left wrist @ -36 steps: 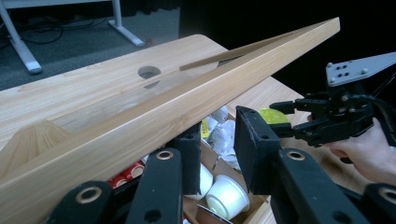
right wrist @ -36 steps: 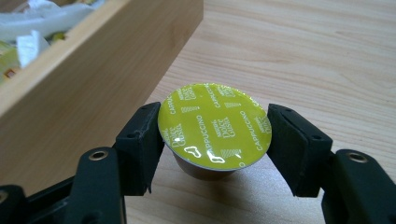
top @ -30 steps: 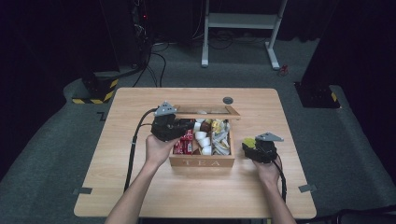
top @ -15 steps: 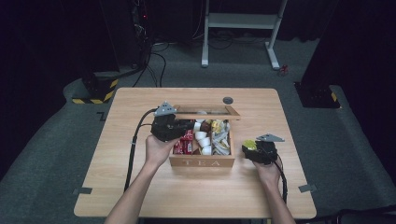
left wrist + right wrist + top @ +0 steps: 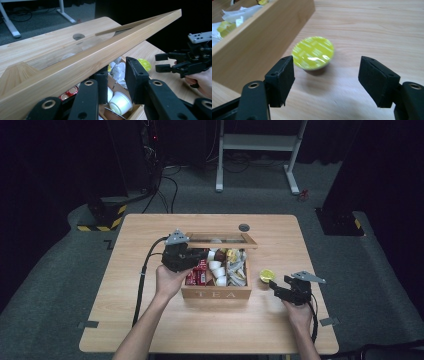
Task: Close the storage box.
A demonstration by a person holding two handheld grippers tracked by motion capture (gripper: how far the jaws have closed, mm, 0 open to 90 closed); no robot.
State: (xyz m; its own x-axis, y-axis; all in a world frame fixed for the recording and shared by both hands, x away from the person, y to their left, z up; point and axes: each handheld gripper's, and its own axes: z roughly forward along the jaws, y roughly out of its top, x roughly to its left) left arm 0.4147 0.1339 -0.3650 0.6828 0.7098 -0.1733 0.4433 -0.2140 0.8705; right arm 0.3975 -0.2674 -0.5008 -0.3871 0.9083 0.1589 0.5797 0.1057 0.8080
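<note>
Left gripper [image 5: 192,256] jaws pinch raised lid [image 5: 100,52] of tea box [image 5: 216,293]; right gripper [image 5: 325,80] jaws spread, yellow capsule [image 5: 313,52] just beyond, near table's right edge

Dim room, grey carpet [image 5: 60,285], white stand [image 5: 257,142]

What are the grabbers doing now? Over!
Left gripper at tea box lid. Right gripper open, behind yellow capsule. Nothing blocking. Over.
</note>
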